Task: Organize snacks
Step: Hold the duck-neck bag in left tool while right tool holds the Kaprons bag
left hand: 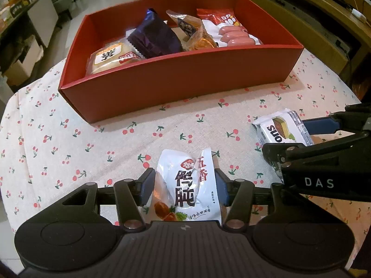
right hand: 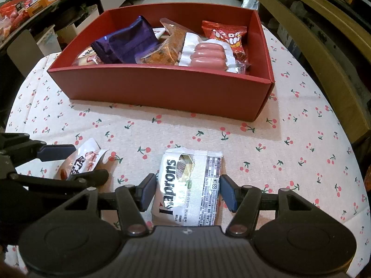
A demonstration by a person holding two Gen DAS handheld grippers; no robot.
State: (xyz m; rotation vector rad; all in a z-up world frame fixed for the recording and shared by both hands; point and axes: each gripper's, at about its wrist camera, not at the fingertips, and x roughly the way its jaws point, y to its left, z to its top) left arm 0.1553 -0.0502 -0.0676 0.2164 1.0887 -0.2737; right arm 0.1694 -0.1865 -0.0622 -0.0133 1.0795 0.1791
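Both grippers point steeply down at the counter (left hand: 69,139) with its cherry-print cloth, each set over 1 loose snack. Left gripper (left hand: 184,184): jaws bracket the white pouch (left hand: 185,190) at lower centre of the left wrist view; both pads touch its sides and the foil is creased between them, so I read it as clamped on the pouch, which lies on the cloth, not lifted. Right gripper (right hand: 187,192): jaws stand either side of the wafer pack (right hand: 189,185) at lower centre of the right wrist view; the left pad meets the pack edge, the right pad shows a slight gap, so I judge them apart around it, not yet gripping. Red box (left hand: 180,81) fills the upper centre of both views, well apart from both packs, and already holds 5 items: a bread pack, the purple bag (left hand: 154,38), a brown cake pack, the sausage pack (left hand: 234,34) and a red bag. Likely reason for the side-on grips: thin flat packs give purchase only across their width. 2 packs remain outside the box.
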